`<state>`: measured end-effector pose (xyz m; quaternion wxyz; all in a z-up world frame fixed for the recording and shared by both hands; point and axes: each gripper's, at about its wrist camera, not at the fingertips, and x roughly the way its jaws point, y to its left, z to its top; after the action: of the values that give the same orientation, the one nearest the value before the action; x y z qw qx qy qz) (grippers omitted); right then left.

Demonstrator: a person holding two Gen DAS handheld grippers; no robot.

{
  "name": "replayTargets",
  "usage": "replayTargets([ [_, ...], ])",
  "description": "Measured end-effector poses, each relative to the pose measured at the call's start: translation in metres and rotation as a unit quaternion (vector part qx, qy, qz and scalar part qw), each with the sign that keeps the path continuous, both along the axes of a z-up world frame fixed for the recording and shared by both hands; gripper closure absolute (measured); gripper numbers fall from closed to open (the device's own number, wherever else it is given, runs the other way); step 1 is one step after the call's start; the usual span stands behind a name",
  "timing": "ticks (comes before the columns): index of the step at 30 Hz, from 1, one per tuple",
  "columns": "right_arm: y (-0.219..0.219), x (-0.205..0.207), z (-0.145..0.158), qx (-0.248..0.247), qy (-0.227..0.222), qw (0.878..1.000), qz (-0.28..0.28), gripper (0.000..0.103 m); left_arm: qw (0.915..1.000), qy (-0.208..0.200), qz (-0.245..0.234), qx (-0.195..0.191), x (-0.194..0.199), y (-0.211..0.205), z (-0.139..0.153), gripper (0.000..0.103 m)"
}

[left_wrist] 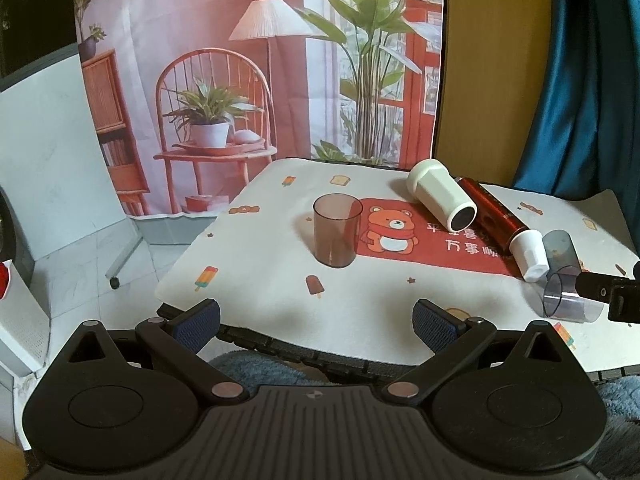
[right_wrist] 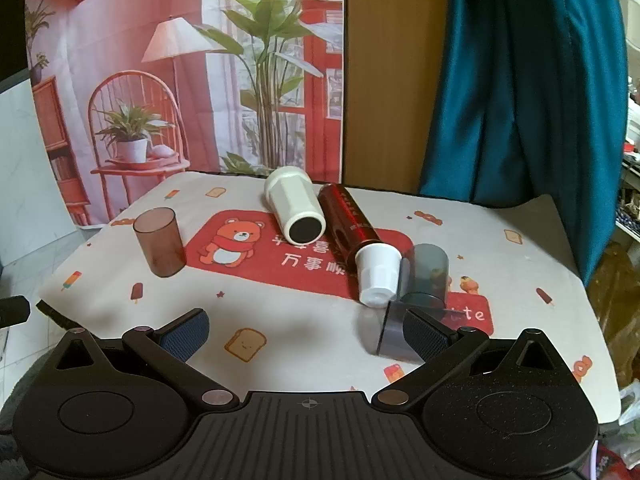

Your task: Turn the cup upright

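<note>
A brown translucent cup point(left_wrist: 337, 230) stands upright, mouth up, left of the red bear print; it also shows in the right wrist view point(right_wrist: 160, 242). A large white cup point(left_wrist: 441, 195) point(right_wrist: 294, 210), a small white cup point(left_wrist: 528, 255) point(right_wrist: 377, 274), a grey translucent cup point(left_wrist: 560, 249) point(right_wrist: 428, 276) and a clear purple-tinted cup point(left_wrist: 570, 298) point(right_wrist: 394, 334) lie on their sides. My left gripper point(left_wrist: 316, 322) is open and empty at the near table edge. My right gripper point(right_wrist: 306, 330) is open, its right finger beside the purple-tinted cup.
A red cylindrical bottle point(left_wrist: 494, 210) point(right_wrist: 350, 220) lies between the white cups. The table point(left_wrist: 260, 280) has a printed white cloth. A printed backdrop point(left_wrist: 240, 80) hangs behind, a teal curtain point(right_wrist: 520, 80) at right, tiled floor point(left_wrist: 80, 272) at left.
</note>
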<state>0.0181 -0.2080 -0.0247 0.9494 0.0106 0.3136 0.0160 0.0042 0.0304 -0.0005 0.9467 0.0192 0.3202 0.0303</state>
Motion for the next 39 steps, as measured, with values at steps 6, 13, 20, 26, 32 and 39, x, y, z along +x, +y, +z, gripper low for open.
replayTargets([
  [6, -0.0016, -0.0008, -0.0011, 0.002, 0.001, 1.000, 0.001, 0.000, 1.0000, -0.004, 0.002, -0.002, -0.0020, 0.0013, 0.0009, 0.000],
  [13, -0.0018, -0.0030, -0.0043, 0.003, 0.006, 1.000, 0.002, 0.000, 1.0000, -0.005, 0.004, 0.003, -0.0028, 0.0008, 0.0000, 0.000],
  [20, -0.0003, -0.0009, -0.0039, -0.001, 0.008, 1.000, 0.004, 0.000, 0.9999, -0.009, 0.009, -0.004, -0.0043, 0.0031, -0.0010, 0.000],
  [26, -0.0007, -0.0008, -0.0047, -0.001, 0.009, 1.000, 0.003, 0.000, 0.9999, -0.005, 0.012, -0.003, -0.0035, 0.0024, -0.0026, 0.000],
  [32, -0.0021, -0.0003, -0.0063, -0.002, 0.011, 1.000, 0.006, 0.000, 0.9999, -0.006, 0.011, -0.001, -0.0042, 0.0024, -0.0022, 0.000],
  [39, -0.0021, -0.0010, -0.0071, -0.001, 0.013, 1.000, 0.005, 0.000, 0.9999, -0.003, 0.012, -0.004, -0.0037, 0.0034, -0.0031, 0.000],
])
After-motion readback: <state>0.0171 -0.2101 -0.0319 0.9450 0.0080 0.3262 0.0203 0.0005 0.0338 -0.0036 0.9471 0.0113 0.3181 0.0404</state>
